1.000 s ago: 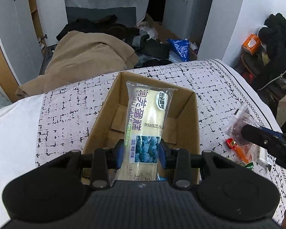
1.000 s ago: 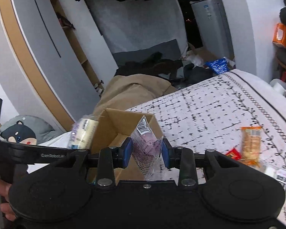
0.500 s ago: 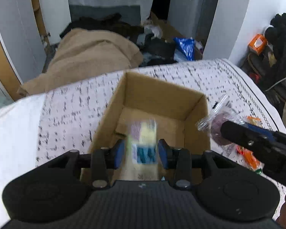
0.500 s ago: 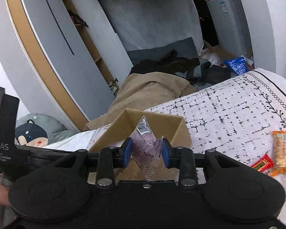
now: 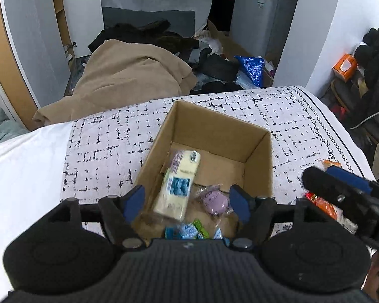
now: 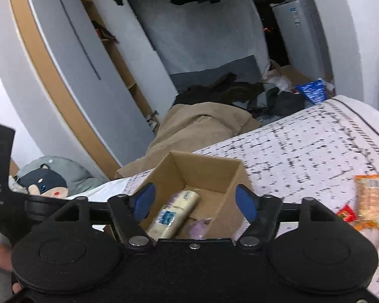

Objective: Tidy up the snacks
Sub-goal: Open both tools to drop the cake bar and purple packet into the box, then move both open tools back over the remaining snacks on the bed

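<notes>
An open cardboard box (image 5: pixel 257 159) (image 6: pixel 236 174) stands on the patterned bed cover. Inside lie a long yellow cake packet (image 5: pixel 178 185) (image 6: pixel 173 213), a clear packet with a purple snack (image 5: pixel 214 199) (image 6: pixel 199 227) and small blue and green wrappers (image 5: pixel 189 229). My left gripper (image 5: pixel 187 202) hovers open above the box's near end, nothing between its blue pads. My right gripper (image 6: pixel 193 203) also stands open over the box, empty; its body (image 5: pixel 346 197) shows at the right of the left wrist view.
An orange snack packet (image 6: pixel 367 199) and a small red wrapper (image 6: pixel 346 213) lie on the cover (image 5: pixel 108 146) right of the box. Beyond the bed's far edge are a tan blanket (image 5: pixel 131 80), dark clothes and a blue bag (image 5: pixel 251 68). A plush toy (image 6: pixel 48 181) sits left.
Both grippers opened. The yellow cake packet dropped from the left gripper into the box, and the purple snack packet fell from the right gripper into it.
</notes>
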The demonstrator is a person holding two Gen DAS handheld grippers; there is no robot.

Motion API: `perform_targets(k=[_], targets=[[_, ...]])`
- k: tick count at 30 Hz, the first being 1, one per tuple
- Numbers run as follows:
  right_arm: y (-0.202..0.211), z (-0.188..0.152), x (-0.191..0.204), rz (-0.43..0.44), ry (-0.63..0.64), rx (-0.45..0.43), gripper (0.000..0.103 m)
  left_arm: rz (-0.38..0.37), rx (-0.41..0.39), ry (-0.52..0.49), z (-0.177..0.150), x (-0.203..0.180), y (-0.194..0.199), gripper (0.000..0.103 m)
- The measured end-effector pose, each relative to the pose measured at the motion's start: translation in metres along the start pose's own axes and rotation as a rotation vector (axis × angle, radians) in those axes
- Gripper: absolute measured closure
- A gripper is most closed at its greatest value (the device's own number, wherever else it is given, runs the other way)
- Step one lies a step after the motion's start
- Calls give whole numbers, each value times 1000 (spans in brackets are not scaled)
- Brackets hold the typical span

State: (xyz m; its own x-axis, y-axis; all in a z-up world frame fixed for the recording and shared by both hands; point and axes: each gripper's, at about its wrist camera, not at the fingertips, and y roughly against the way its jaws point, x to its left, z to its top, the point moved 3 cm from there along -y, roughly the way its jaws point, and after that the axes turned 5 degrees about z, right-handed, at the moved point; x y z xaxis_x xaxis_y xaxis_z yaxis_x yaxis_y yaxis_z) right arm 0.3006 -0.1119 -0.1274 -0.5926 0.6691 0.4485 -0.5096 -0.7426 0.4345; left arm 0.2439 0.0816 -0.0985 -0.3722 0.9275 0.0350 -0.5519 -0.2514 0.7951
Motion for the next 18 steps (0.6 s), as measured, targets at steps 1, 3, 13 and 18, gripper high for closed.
perform_targets(k=[1,3,13,18], targets=[[4,1,-1,-9,-4,-4,29,1,1,1,-1,0,2,25],[12,2,-4,-22,-7,-9,28,-2,2,3,-3,-1,6,23],[54,1,-14,-83,-27,-37,15,-18,8,25,-12,-7,29,20],[71,-2,-14,-101,-24,-49,9,-37,-6,27,-18,-14,42,13]])
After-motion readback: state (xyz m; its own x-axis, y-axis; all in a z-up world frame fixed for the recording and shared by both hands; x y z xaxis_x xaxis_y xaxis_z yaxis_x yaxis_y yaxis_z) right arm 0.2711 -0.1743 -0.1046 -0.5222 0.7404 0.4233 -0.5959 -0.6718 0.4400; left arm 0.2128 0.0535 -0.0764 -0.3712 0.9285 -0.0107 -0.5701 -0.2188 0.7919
